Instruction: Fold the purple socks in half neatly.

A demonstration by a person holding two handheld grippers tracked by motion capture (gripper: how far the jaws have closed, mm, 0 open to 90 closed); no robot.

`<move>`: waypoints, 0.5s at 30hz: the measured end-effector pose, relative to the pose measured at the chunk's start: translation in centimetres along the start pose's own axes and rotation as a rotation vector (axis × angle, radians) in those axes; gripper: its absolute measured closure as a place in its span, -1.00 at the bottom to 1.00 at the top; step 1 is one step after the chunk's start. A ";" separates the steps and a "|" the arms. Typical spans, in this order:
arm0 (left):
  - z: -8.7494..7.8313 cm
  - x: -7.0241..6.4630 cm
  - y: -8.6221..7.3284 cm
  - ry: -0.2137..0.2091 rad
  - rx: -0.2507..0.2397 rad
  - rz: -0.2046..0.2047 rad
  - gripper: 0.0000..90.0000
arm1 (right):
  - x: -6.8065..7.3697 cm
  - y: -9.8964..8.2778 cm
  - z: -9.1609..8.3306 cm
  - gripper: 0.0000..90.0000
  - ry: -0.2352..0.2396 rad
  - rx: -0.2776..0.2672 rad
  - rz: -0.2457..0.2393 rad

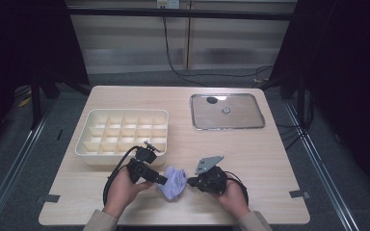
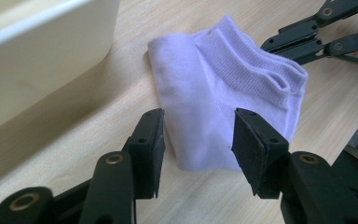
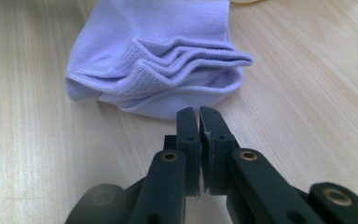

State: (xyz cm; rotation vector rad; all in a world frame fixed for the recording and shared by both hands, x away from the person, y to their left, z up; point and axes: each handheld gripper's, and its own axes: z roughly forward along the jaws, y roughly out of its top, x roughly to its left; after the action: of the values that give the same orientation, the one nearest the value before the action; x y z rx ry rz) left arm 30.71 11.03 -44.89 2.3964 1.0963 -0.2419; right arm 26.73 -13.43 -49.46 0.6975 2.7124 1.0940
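The folded sock (image 1: 173,181) looks blurred from above; the left gripper (image 2: 198,135) gapes around its 6 o'clock end, pads apparently clear. The right gripper (image 3: 199,122) is clenched empty.

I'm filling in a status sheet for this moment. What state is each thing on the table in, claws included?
Sock: folded over, flat on the table, between the two claws.
Organizer: upright, its compartments look empty.
Tray: flat, with two small items on it.
Left claw: open, jaws either side of the sock's folded end.
Right claw: shut, at the sock's edge, nothing seen between the jaws.
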 end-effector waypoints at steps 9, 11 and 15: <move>1.1 0.6 -0.2 -0.017 0.015 -0.040 0.26 | 0.0 0.0 0.0 0.93 -0.002 -0.001 -0.001; 1.3 0.8 -0.2 -0.020 0.021 -0.049 0.33 | 0.0 0.0 -0.1 0.94 -0.002 -0.001 -0.001; 1.4 1.0 -0.4 -0.030 0.018 -0.064 0.48 | 0.0 0.1 -0.2 0.94 -0.003 0.000 -0.004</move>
State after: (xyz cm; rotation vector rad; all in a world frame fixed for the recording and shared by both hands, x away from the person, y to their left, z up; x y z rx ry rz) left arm 31.17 11.18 -46.62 2.3682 1.1627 -0.3094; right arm 26.68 -13.47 -49.27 0.6934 2.7105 1.0910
